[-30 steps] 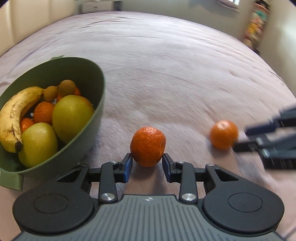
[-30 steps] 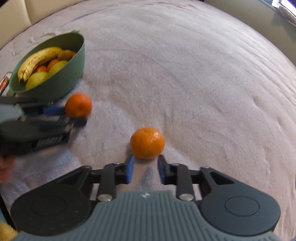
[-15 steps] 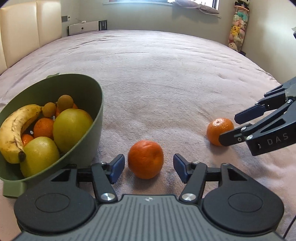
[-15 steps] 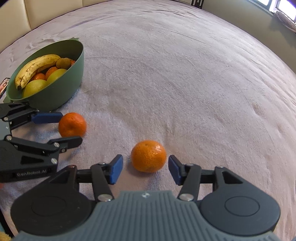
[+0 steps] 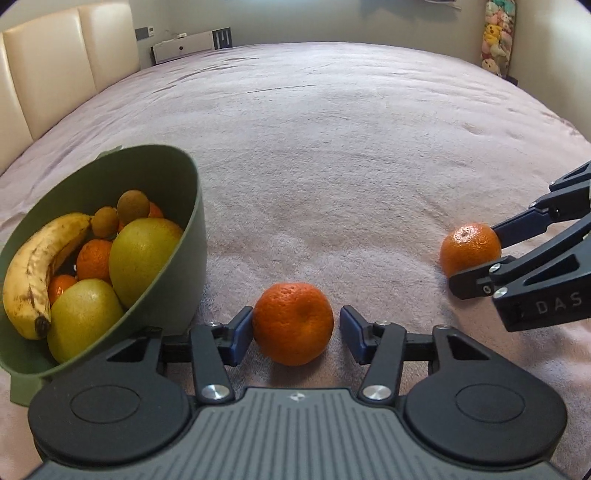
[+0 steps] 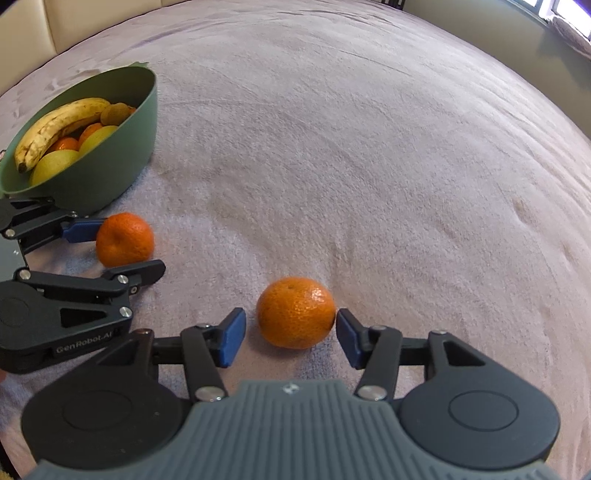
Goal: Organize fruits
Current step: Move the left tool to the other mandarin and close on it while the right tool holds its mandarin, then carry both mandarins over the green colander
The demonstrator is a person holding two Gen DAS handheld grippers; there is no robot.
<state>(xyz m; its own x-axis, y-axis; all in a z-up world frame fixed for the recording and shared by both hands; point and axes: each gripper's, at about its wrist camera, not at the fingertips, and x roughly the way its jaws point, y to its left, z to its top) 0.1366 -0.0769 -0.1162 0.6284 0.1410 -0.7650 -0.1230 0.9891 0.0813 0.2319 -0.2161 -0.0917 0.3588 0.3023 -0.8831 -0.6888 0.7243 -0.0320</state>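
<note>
Two mandarins lie on the pink blanket. Around the left mandarin [image 5: 293, 323] stands my left gripper [image 5: 294, 333], its jaws closing; the left pad touches the peel and a gap remains at the right pad. The right mandarin [image 6: 295, 312] lies between the fingers of my right gripper [image 6: 290, 335], open, with a gap at the left pad. Each view shows the other gripper too: the right gripper [image 5: 476, 258] around its mandarin [image 5: 469, 248], the left gripper [image 6: 127, 246] around its mandarin [image 6: 125, 239]. A green bowl [image 5: 197, 221] beside the left gripper holds a banana [image 5: 33, 266], green fruits, mandarins and kiwis.
The blanket [image 5: 332, 147] covers a wide bed. A cream padded headboard [image 5: 66, 55] rises at the far left, a white unit [image 5: 184, 46] sits by the wall, and plush toys [image 5: 496, 33] hang at the far right. The green bowl [image 6: 146, 110] stands close to the left gripper.
Both grippers went from nearly shut behind the mandarins to open around them. The left jaws have since narrowed onto their mandarin. The left view has tilted up a little.
</note>
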